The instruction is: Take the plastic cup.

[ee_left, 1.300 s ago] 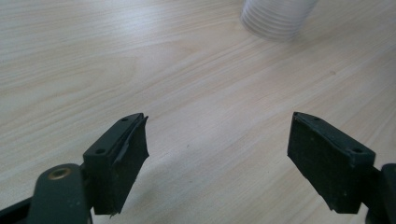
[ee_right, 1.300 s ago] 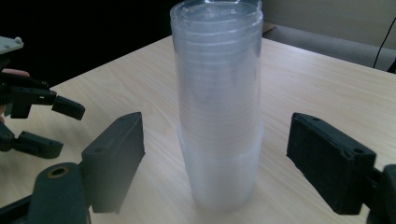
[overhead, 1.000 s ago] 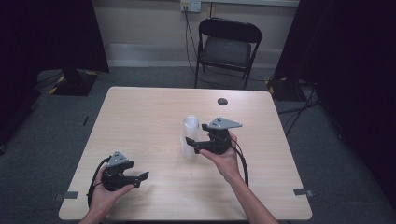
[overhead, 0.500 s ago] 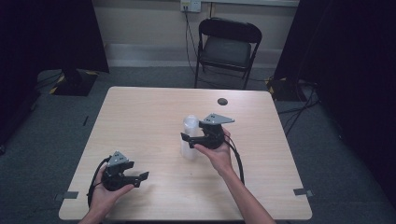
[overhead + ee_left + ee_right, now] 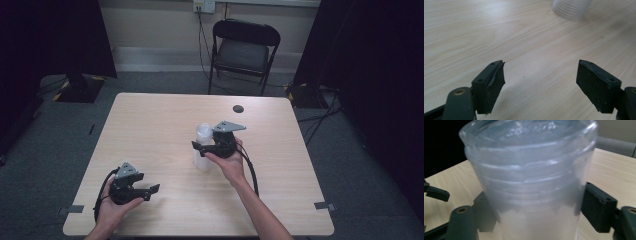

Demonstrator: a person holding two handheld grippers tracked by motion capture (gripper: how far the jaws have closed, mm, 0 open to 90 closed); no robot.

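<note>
A stack of clear plastic cups point(image 5: 531, 182) stands upright near the middle of the wooden table point(image 5: 150, 125). In the right gripper view its nested rims show as stepped rings near the top, perhaps five or six cups, though the frosted plastic makes the count unsure. In the high view the stack looks pale and whitish, and in the left gripper view its ribbed base sits at the far edge.

The right gripper point(image 5: 200, 147) is raised above the table and pointed toward the person's left, its jaws spread to either side of the stack. Whether the pads touch the plastic cannot be told. The right hand point(image 5: 231, 162) holds it from behind, forearm reaching in from the bottom edge.

The left gripper point(image 5: 152, 190) rests low near the table's near left corner, held by the left hand point(image 5: 112, 210), jaws wide apart over bare wood.

One stack, two grippers, one small dark disc point(image 5: 238, 108) near the far edge, and one folding chair point(image 5: 242, 52) beyond the table.
</note>
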